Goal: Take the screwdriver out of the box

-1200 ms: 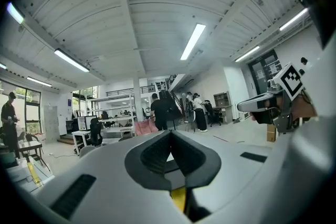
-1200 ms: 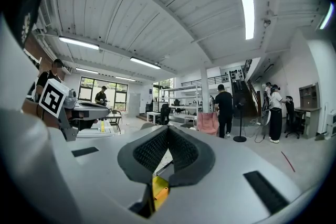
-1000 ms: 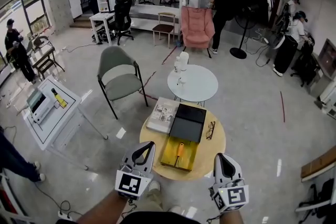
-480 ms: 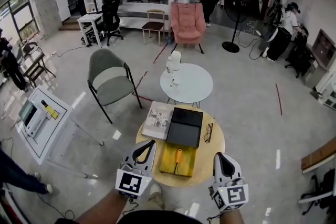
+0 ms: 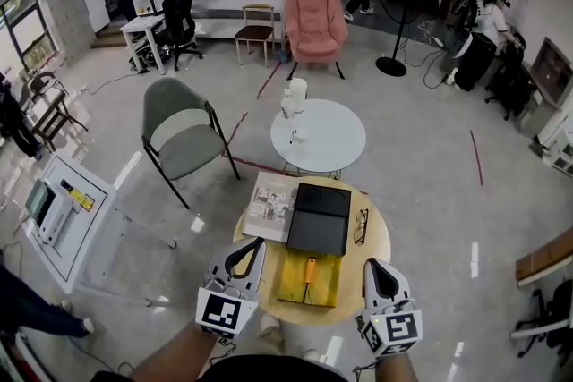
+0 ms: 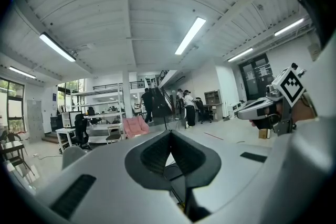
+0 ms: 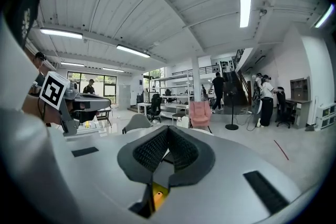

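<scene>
screwdriver (image 5: 309, 268) lies in the open box (image 5: 291, 289) between the left gripper (image 5: 252, 248) and right gripper (image 5: 375, 266), both closed, empty.

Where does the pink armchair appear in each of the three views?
Head view: the pink armchair is at top centre, beyond the white round table.
Left gripper view: it is left of centre, just above the jaws.
Right gripper view: it is right of centre, above the jaws.
Shared landmark: the grey chair is left of the armchair in all three.
</scene>
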